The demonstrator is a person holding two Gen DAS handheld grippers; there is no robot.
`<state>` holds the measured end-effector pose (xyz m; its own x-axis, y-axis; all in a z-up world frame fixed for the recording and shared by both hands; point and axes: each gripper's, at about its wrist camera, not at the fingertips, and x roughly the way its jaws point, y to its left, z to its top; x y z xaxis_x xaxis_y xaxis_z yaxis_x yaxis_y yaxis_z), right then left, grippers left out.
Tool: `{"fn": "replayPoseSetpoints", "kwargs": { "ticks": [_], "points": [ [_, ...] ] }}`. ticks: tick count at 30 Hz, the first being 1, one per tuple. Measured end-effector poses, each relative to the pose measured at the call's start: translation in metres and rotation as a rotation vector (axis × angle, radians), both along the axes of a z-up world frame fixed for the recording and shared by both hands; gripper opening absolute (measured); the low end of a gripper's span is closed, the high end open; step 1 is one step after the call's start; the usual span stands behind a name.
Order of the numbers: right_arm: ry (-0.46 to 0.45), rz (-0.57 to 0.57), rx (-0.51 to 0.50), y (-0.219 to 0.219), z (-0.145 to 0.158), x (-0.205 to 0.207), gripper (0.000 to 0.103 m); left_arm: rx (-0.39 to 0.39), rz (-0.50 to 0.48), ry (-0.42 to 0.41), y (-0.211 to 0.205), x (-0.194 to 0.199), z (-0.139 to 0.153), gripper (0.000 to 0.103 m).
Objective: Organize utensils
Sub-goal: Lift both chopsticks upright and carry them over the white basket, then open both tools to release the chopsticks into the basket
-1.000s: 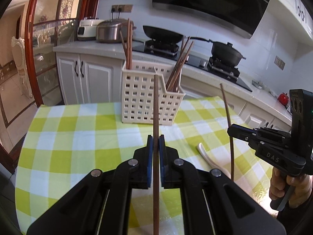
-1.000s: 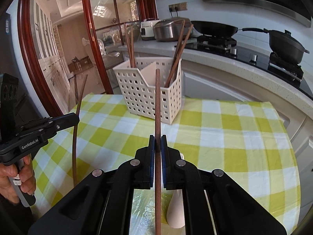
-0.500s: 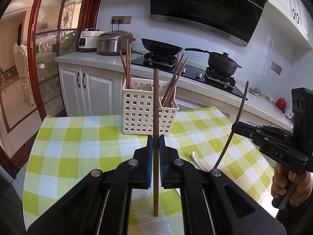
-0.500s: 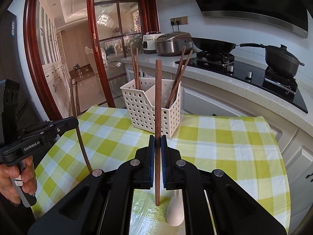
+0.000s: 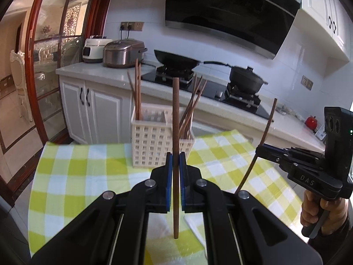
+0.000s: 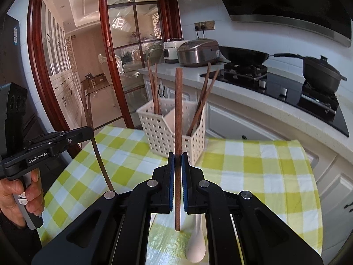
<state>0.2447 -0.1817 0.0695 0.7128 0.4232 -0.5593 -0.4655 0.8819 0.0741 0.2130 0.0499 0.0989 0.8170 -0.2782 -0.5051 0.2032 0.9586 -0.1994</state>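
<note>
My left gripper (image 5: 175,161) is shut on a brown chopstick (image 5: 175,114), held upright above the checked table. My right gripper (image 6: 178,161) is shut on a second brown chopstick (image 6: 178,110), also upright. Each gripper shows in the other's view: the right one (image 5: 260,149) at right, the left one (image 6: 88,132) at left. A white lattice utensil basket (image 5: 154,143) stands ahead on the table, also in the right wrist view (image 6: 167,130). Chopsticks stand in both of its end compartments. A white spoon (image 6: 196,240) lies on the table below my right gripper.
The table has a yellow-green checked cloth (image 5: 77,176). Behind it runs a kitchen counter (image 5: 88,70) with two rice cookers, a wok (image 5: 176,60) and a pot (image 5: 245,78) on the stove. A red-framed glass door (image 6: 106,66) is on the left.
Both grippers have risen with their chopsticks, whose lower ends now hang clear above the table. The basket looks farther and lower in both views.
</note>
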Motion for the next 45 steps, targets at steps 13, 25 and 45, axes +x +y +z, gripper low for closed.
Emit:
{"fn": "replayPoseSetpoints", "kwargs": {
  "ticks": [13, 25, 45],
  "points": [
    [-0.109, -0.059, 0.025, 0.019, 0.092, 0.07, 0.007, 0.073, 0.015, -0.13, -0.005, 0.066, 0.117, 0.006],
    [-0.108, -0.065, 0.004, 0.052, 0.1, 0.125, 0.007, 0.144, 0.082, -0.176, -0.016, 0.131, 0.142, 0.006],
    [-0.025, -0.078, -0.018, 0.073, 0.042, 0.16, 0.007, 0.163, 0.101, -0.084, -0.013, 0.188, 0.051, 0.006]
  ]
}}
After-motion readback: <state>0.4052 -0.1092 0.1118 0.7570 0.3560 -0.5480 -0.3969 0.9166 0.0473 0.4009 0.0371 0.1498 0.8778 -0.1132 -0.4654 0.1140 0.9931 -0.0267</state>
